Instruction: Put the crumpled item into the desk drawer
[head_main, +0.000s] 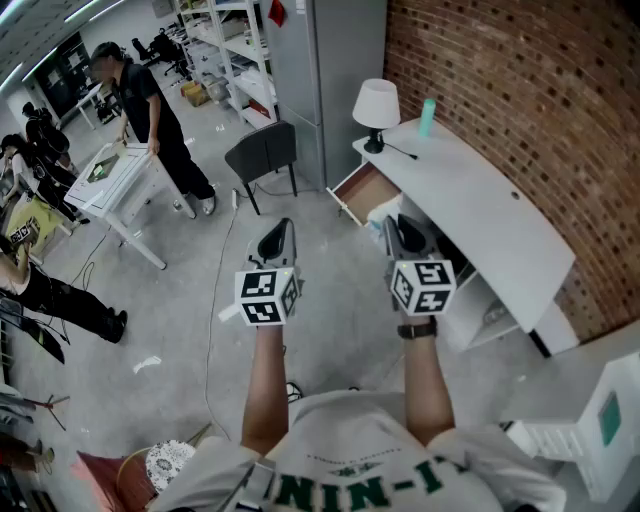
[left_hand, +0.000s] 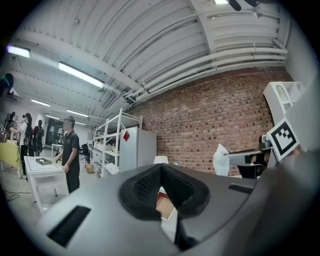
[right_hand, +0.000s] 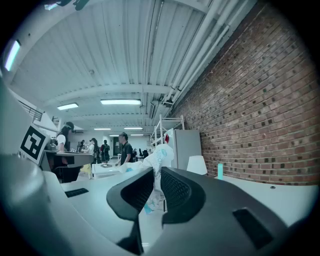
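Fingers (right_hand: 176, 194) of the right gripper (right_hand: 156, 181) pinch a crumpled white wrapper (right_hand: 160, 156), which sticks up above the pads. It is in the air, short of the open drawer (head_main: 362, 192) at the lamp (head_main: 376, 104) end of the white desk (head_main: 480, 190). The left gripper (head_main: 277, 238) is level alongside, its fingers drawn together on nothing. To do the carry well, I would keep the pinch firm, bring the wrapper over the drawer's cavity rather than its front edge, lower it inside, and only then part the fingers.
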